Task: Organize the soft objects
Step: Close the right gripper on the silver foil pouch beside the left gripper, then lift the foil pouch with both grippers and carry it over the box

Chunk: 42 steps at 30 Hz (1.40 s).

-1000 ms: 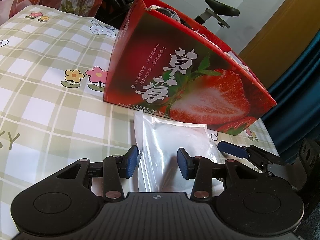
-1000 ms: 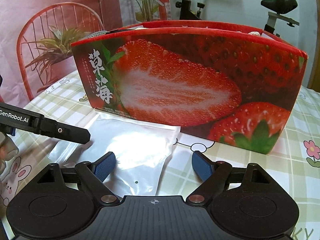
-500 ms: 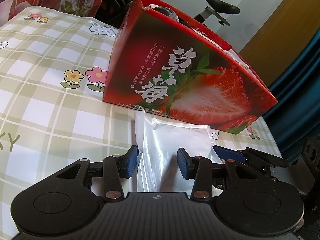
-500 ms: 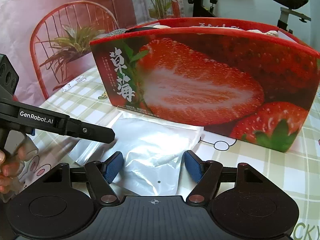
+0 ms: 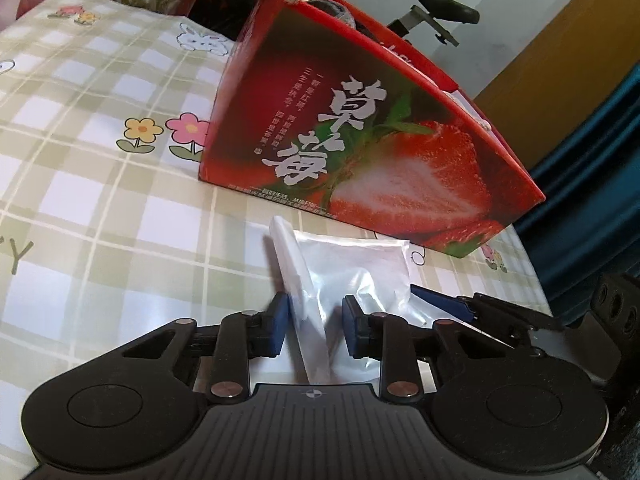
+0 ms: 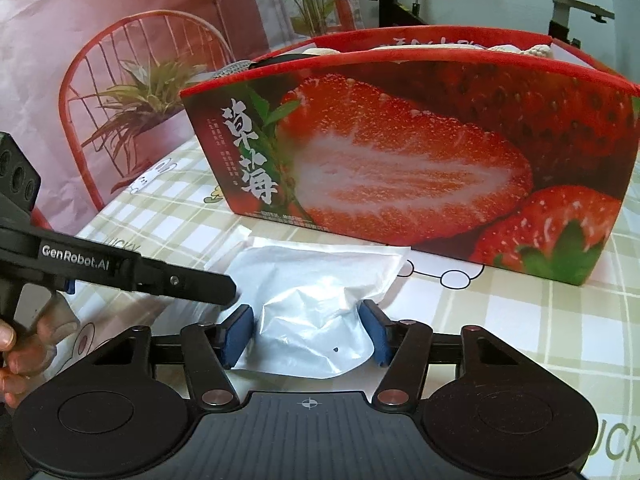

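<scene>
A clear plastic bag (image 5: 344, 268) with something white inside lies on the checked tablecloth in front of a red strawberry box (image 5: 360, 144). My left gripper (image 5: 314, 326) is open around the bag's left edge, which is lifted and folded upward between the pads. My right gripper (image 6: 307, 334) is open with the bag (image 6: 316, 292) bunched between its blue pads; I cannot tell if the pads touch it. The box (image 6: 420, 168) holds soft knitted items that show above its rim. The left gripper's finger (image 6: 152, 274) shows in the right wrist view.
The table (image 5: 100, 200) has a green-checked cloth with flowers and rabbits. A red wire chair (image 6: 132, 80) and a plant stand behind the table. An exercise bike (image 5: 440, 12) stands behind the box. The table's right edge is near a blue curtain (image 5: 592, 184).
Both grippers moved in on the bag and the right jaws narrowed. The bag's left edge has lifted and folded up, and its middle has bunched between the right pads.
</scene>
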Each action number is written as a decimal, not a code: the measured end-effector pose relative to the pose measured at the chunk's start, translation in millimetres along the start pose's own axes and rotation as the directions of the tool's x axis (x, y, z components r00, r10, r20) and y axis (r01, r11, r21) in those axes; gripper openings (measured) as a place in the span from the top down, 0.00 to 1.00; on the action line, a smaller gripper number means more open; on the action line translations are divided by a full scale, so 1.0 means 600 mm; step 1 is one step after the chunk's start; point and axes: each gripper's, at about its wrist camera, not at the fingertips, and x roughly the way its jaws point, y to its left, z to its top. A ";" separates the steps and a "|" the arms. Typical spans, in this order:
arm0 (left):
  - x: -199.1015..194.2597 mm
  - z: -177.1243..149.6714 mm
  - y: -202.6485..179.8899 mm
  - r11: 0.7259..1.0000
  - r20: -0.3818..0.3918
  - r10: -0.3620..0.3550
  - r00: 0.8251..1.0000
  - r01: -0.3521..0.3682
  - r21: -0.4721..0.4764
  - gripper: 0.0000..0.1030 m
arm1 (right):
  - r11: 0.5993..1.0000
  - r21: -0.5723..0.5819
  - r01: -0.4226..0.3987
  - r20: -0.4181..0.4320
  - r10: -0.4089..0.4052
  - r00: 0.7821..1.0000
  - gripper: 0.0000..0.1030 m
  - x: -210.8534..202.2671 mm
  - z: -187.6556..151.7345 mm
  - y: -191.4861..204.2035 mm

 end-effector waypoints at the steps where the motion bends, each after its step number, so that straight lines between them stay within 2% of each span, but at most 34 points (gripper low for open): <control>1: -0.001 0.000 0.001 1.000 -0.001 0.002 1.000 -0.002 -0.006 0.73 | 1.000 -0.002 0.002 -0.001 -0.002 1.000 0.50 0.000 0.000 0.001; 9: -0.008 -0.001 0.001 1.000 0.000 -0.013 1.000 0.013 -0.027 0.74 | 1.000 0.013 0.000 0.000 0.000 1.000 0.54 -0.012 -0.002 0.003; 16: -0.044 0.010 -0.022 0.998 0.065 -0.061 0.996 0.060 0.015 0.74 | 1.000 0.014 -0.003 0.079 0.002 0.997 0.54 -0.054 0.008 0.008; 30: -0.123 0.068 -0.107 0.978 0.188 -0.135 0.973 0.101 0.180 0.74 | 0.992 -0.114 0.056 0.270 -0.023 0.963 0.54 -0.156 0.083 0.036; 38: -0.114 0.119 -0.134 0.965 0.210 -0.159 0.965 0.108 0.238 0.74 | 0.985 -0.142 0.096 0.310 -0.048 0.950 0.54 -0.170 0.139 0.021; 42: -0.095 0.144 -0.132 0.965 0.207 -0.166 0.964 0.116 0.234 0.74 | 0.980 -0.160 0.122 0.321 -0.065 0.945 0.54 -0.163 0.166 0.006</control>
